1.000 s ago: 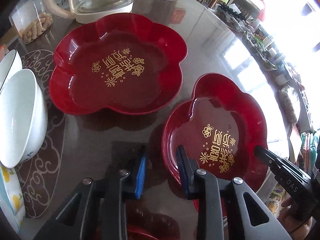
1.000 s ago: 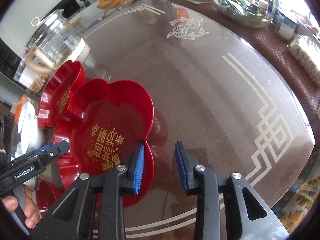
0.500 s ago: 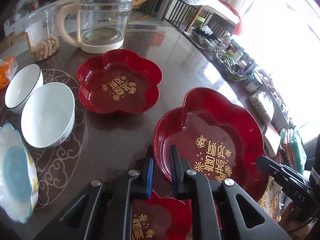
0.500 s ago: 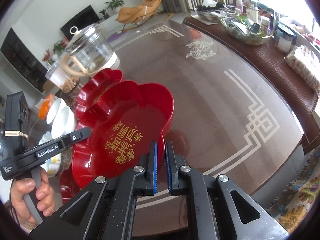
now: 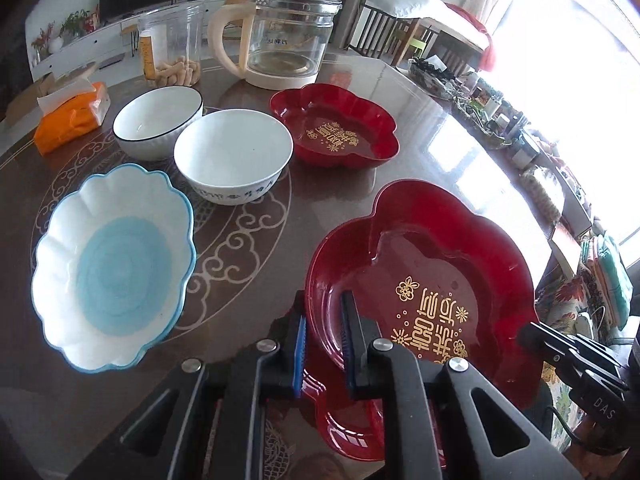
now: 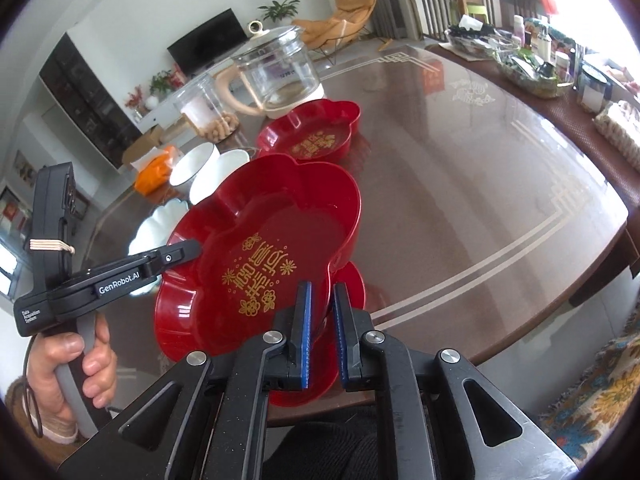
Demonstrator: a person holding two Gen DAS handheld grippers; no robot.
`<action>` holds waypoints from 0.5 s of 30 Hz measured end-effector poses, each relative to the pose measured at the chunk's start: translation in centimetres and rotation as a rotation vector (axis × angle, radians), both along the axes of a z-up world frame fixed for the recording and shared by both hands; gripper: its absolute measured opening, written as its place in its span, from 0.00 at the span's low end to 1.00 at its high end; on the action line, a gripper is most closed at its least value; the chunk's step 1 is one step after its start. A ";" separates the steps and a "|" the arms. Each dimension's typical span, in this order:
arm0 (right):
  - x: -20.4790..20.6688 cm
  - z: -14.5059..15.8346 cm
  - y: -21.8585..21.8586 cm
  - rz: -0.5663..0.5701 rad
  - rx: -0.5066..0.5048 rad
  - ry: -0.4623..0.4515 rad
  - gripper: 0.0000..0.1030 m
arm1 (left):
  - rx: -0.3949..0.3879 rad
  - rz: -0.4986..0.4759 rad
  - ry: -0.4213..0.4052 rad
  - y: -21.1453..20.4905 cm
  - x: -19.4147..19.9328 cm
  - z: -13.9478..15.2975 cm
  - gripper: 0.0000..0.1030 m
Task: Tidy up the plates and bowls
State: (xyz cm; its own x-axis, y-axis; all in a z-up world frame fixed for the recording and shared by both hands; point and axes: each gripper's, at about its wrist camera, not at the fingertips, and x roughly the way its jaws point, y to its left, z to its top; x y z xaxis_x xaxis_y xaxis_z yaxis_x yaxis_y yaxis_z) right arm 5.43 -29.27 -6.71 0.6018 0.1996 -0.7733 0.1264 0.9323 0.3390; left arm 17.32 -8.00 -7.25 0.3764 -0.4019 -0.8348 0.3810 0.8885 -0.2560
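Nearest, both grippers clamp one red flower-shaped plate (image 5: 424, 280) by opposite rims and hold it tilted above the table's near edge. The left gripper (image 5: 323, 330) pinches the plate's left rim between its blue pads; the right gripper (image 6: 320, 316) pinches the right rim, and in the left wrist view only its black tip shows at the plate's far side. A hand (image 6: 68, 368) wraps the left gripper's handle, partly cut off by the frame. Beneath the held plate lies a second red plate (image 6: 354, 280), mostly hidden, with only its lobes showing at the near edge of the table (image 6: 480, 184). Whether the two touch cannot be told. Toward the table's left edge sits a scalloped blue-and-white bowl (image 5: 112, 264). Beyond it stand a white bowl (image 5: 234, 160) and a dark-rimmed white bowl (image 5: 158, 120), just beside each other. A third red plate (image 5: 334, 126) rests farther in, before a glass kettle (image 5: 284, 36) and clear jar (image 5: 172, 48).
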 end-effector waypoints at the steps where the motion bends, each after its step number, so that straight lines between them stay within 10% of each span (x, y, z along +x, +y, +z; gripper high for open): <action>1: 0.0 -0.6 0.2 -0.001 0.005 0.011 0.12 | 0.002 -0.003 -0.002 0.1 -0.2 -0.3 0.14; 15: -0.4 -4.4 1.0 -0.025 -0.059 0.068 0.12 | 0.123 -0.047 -0.055 -0.9 -1.9 -3.0 0.14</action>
